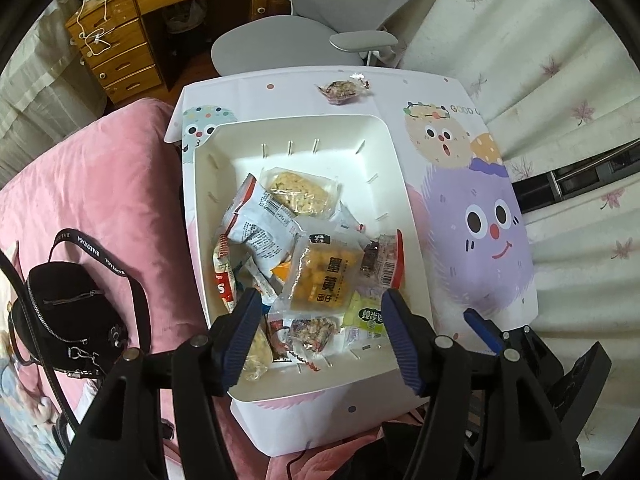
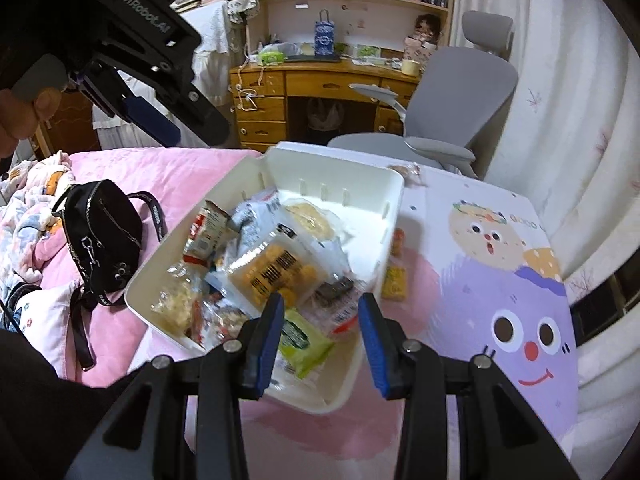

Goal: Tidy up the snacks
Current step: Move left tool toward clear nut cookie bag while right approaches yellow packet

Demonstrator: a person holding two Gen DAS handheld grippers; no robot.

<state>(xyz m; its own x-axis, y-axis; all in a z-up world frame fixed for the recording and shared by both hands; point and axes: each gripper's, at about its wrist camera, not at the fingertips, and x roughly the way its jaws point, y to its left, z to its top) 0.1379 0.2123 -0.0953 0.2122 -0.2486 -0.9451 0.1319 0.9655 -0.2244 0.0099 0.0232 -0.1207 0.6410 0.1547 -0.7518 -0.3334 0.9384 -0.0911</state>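
Observation:
A white bin [image 1: 384, 152] [image 2: 394, 204] sits on a cartoon-printed folding table [image 1: 480, 216] [image 2: 500, 280] and holds several wrapped snacks, among them a yellow egg-yolk pastry pack [image 1: 324, 276] [image 2: 272, 272] and a green packet [image 1: 366, 318] [image 2: 302, 340]. One wrapped snack [image 1: 343, 90] [image 2: 408, 172] lies on the table beyond the bin. Two small snacks [image 2: 394, 280] lie on the table right of the bin. My left gripper [image 1: 320, 336] is open and empty above the bin's near end. My right gripper [image 2: 320, 336] is open and empty over the bin's near corner.
A pink bed [image 1: 100, 184] with a black strap bag [image 1: 68, 316] [image 2: 100, 232] lies left of the table. A grey office chair [image 1: 320, 36] [image 2: 452, 120] and a wooden desk [image 1: 120, 52] [image 2: 312, 92] stand beyond. A curtain [image 1: 560, 80] hangs on the right.

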